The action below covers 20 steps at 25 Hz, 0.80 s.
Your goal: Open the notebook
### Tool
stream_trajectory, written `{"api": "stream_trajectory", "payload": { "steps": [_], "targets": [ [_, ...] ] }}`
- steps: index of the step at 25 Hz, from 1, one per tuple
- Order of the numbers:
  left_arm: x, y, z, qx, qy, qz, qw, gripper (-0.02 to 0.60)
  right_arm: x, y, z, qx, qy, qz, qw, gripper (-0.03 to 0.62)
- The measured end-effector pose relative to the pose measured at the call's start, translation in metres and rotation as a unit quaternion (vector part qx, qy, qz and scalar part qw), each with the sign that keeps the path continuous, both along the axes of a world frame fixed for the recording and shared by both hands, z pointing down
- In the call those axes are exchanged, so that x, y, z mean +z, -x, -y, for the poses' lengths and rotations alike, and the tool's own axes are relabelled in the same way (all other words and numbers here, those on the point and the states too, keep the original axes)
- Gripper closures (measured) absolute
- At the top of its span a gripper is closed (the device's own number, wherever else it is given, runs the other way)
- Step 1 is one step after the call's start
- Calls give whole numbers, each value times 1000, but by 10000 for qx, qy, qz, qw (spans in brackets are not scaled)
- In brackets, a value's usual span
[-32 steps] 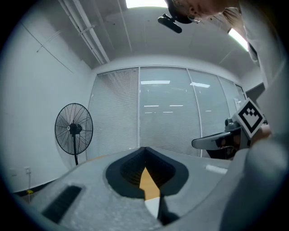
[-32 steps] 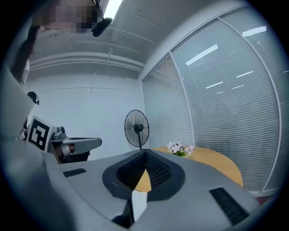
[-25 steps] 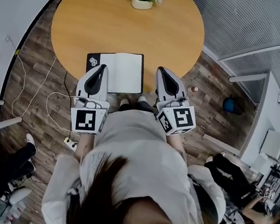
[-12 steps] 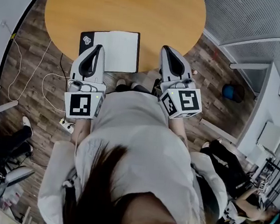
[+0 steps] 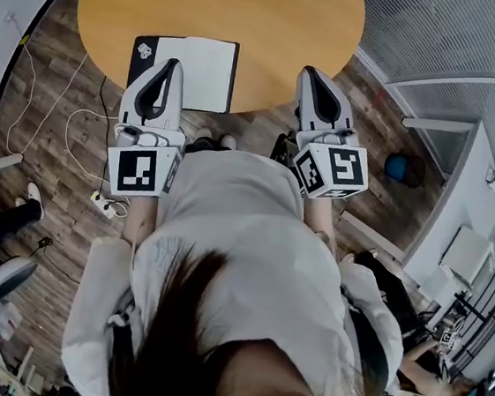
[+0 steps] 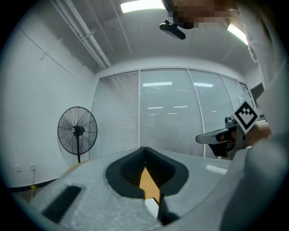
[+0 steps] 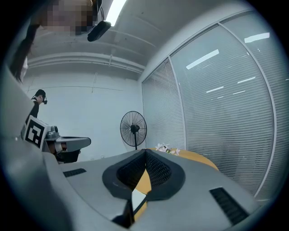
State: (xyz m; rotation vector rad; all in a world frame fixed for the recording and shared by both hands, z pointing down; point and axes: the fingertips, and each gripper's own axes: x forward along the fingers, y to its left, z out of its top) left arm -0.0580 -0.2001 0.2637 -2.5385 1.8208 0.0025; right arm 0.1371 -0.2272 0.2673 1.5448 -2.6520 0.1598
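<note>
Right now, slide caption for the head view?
Head view: notebook open on the round table; left gripper and right gripper hover, tongs shut, empty.

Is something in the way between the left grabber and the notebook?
Nothing visible is. In the head view the left gripper, jaws shut, points at the notebook, which lies with a white page showing at the near edge of the round table. The gripper's tip overlaps the notebook's near edge, with nothing between them.

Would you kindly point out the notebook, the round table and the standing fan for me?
notebook (image 5: 204, 71), head view, on its white page.
round table (image 5: 243, 6), head view, on the bare wooden top.
standing fan (image 6: 77, 130), left gripper view, on the hub of its head.
</note>
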Motion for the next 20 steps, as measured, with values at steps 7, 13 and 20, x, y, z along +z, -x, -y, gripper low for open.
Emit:
{"api": "stream_trajectory", "payload": {
  "steps": [7, 13, 20],
  "targets": [
    [6, -19, -7, -114, 21, 6, 9999, 565, 10, -16, -4, -100, 27, 48, 9999, 592],
    [11, -23, -8, -157, 41, 19, 9999, 565, 14, -22, -3, -99, 26, 48, 9999, 592],
    [10, -25, -2, -159, 56, 63, 9998, 565, 16, -25, 0, -79, 51, 21, 10000, 592]
  ]
}}
